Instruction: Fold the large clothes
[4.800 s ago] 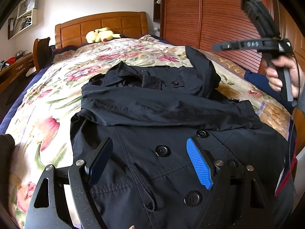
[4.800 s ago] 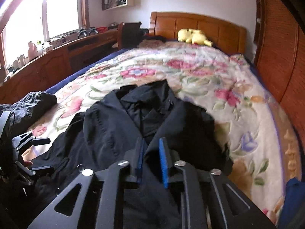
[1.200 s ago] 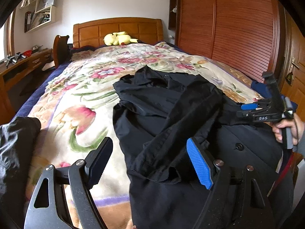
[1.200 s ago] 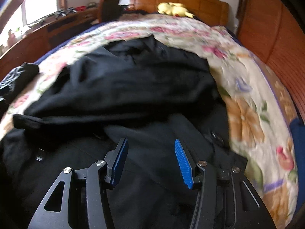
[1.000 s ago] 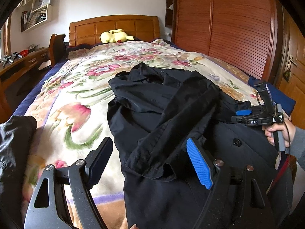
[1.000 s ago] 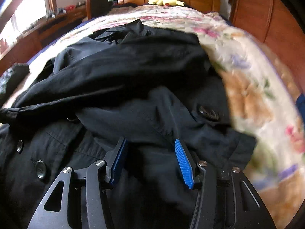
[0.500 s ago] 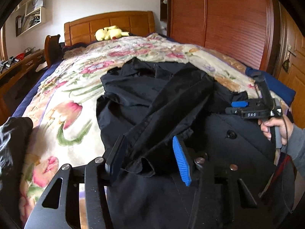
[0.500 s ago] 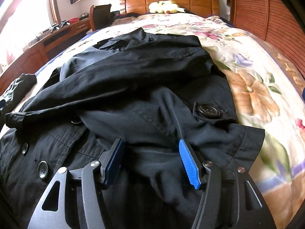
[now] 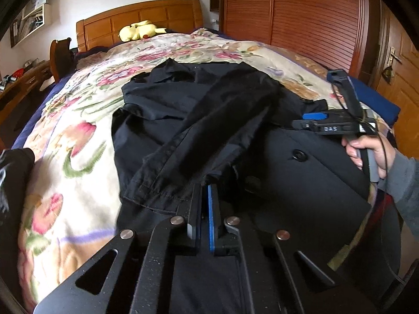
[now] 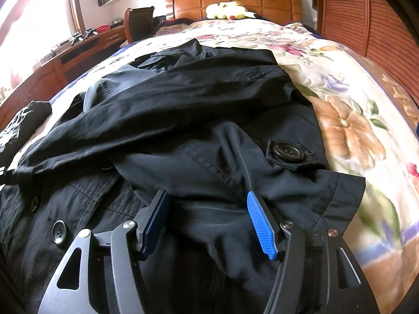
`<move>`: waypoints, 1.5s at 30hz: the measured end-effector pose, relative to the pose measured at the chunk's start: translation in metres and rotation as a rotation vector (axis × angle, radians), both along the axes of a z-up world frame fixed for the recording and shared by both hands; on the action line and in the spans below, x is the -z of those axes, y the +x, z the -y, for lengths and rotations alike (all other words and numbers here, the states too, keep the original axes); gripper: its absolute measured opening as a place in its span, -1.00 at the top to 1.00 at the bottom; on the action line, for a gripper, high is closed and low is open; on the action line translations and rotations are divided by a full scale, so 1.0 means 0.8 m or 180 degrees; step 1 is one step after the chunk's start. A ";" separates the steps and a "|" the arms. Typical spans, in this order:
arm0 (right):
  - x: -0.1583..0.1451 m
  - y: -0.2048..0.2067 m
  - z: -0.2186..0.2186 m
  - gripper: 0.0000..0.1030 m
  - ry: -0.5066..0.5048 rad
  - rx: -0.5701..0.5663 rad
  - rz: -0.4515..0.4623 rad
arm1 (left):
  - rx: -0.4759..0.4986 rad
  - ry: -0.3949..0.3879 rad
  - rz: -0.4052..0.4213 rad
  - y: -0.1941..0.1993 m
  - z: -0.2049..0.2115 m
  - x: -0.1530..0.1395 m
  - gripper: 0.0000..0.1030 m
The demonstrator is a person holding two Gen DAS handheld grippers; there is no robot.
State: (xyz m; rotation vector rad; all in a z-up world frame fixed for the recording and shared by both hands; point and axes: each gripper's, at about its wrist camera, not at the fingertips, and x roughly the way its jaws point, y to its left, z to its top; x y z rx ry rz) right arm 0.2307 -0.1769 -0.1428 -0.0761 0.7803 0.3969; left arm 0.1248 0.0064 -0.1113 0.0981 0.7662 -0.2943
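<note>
A large black buttoned coat (image 9: pixel 199 120) lies on a floral bed, both sleeves folded across its front. My left gripper (image 9: pixel 205 188) is shut on the cuff end of the sleeve (image 9: pixel 167 180) that lies diagonally over the coat. My right gripper (image 10: pixel 207 204) is open, its blue pads either side of a fold of the other sleeve (image 10: pixel 262 172) near its cuff, pressed onto the cloth. The right gripper also shows in the left wrist view (image 9: pixel 314 120), held by a hand at the coat's right side.
The floral bedspread (image 9: pixel 78 141) surrounds the coat. A dark garment (image 9: pixel 13 172) lies at the bed's left edge. A yellow plush toy (image 9: pixel 141 30) sits by the wooden headboard. Wooden wardrobe doors (image 9: pixel 309 18) stand on the right, a desk (image 10: pixel 65 60) on the left.
My left gripper moved forward and closed on the sleeve cuff. My right gripper came down onto the other sleeve and stayed open.
</note>
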 end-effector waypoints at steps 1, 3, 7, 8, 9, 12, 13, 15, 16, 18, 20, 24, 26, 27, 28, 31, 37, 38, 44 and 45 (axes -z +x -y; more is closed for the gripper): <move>0.000 0.000 0.000 -0.24 0.0001 -0.0001 0.0000 | -0.0001 -0.0014 -0.0005 -0.003 0.002 0.001 0.91; 0.000 0.000 0.000 -0.24 -0.0001 0.0002 0.0002 | -0.0003 -0.0028 0.0009 -0.010 0.006 0.000 0.92; 0.000 0.000 -0.001 -0.25 -0.0002 0.0003 0.0003 | 0.0013 -0.0117 0.0033 -0.021 0.012 -0.005 0.92; 0.000 0.000 -0.001 -0.25 -0.0004 0.0003 0.0004 | -0.0005 -0.0118 0.0038 -0.023 0.012 -0.005 0.92; 0.000 0.000 0.000 -0.25 -0.0005 0.0003 0.0004 | -0.0035 -0.0097 0.0054 -0.026 0.013 -0.005 0.92; 0.000 0.000 0.000 -0.25 -0.0006 0.0004 0.0004 | -0.0135 -0.0004 0.0117 -0.029 0.012 -0.006 0.91; 0.000 0.000 0.000 -0.25 -0.0008 0.0004 0.0005 | -0.0149 0.0025 0.0136 -0.030 0.011 -0.008 0.91; 0.001 0.000 0.000 -0.25 -0.0014 0.0006 0.0006 | -0.0159 0.0056 0.0170 -0.034 0.007 -0.012 0.83; 0.001 0.000 -0.001 -0.25 -0.0017 0.0006 0.0006 | -0.0165 0.0062 0.0187 -0.036 0.004 -0.014 0.63; 0.001 0.000 -0.001 -0.26 -0.0017 0.0005 0.0007 | -0.0189 0.0019 0.0224 -0.042 -0.005 -0.019 0.34; 0.001 0.000 0.000 -0.26 -0.0017 0.0005 0.0008 | -0.0239 -0.0039 0.0202 -0.044 -0.016 -0.020 0.23; 0.001 0.000 -0.001 -0.26 -0.0021 0.0004 0.0008 | -0.0426 -0.0064 0.0181 -0.050 -0.041 -0.017 -0.25; 0.001 0.000 0.000 -0.26 -0.0017 0.0002 0.0007 | -0.0498 -0.0062 0.0137 -0.052 -0.052 -0.013 -0.37; 0.001 0.000 -0.001 -0.26 -0.0015 0.0002 0.0006 | -0.0550 -0.0067 0.0115 -0.053 -0.059 -0.011 -0.44; 0.001 0.000 -0.001 -0.27 -0.0016 0.0002 0.0005 | -0.0594 -0.0072 0.0094 -0.053 -0.064 -0.008 -0.46; 0.002 0.000 -0.001 -0.27 -0.0012 0.0002 0.0005 | -0.0704 -0.0038 0.0059 -0.057 -0.076 -0.003 -0.48; 0.002 0.000 -0.002 -0.28 -0.0023 0.0002 0.0011 | -0.0836 -0.0024 0.0019 -0.060 -0.095 0.006 -0.50; 0.002 0.000 -0.002 -0.28 -0.0026 0.0002 0.0013 | -0.0852 -0.0025 0.0010 -0.059 -0.097 0.008 -0.50; 0.000 0.001 -0.006 -0.28 -0.0098 -0.0009 -0.0010 | -0.0891 -0.0049 -0.0030 -0.059 -0.106 0.017 -0.50; -0.004 0.000 -0.008 -0.28 -0.0134 -0.0020 -0.0023 | -0.0897 -0.0053 -0.0039 -0.059 -0.107 0.018 -0.50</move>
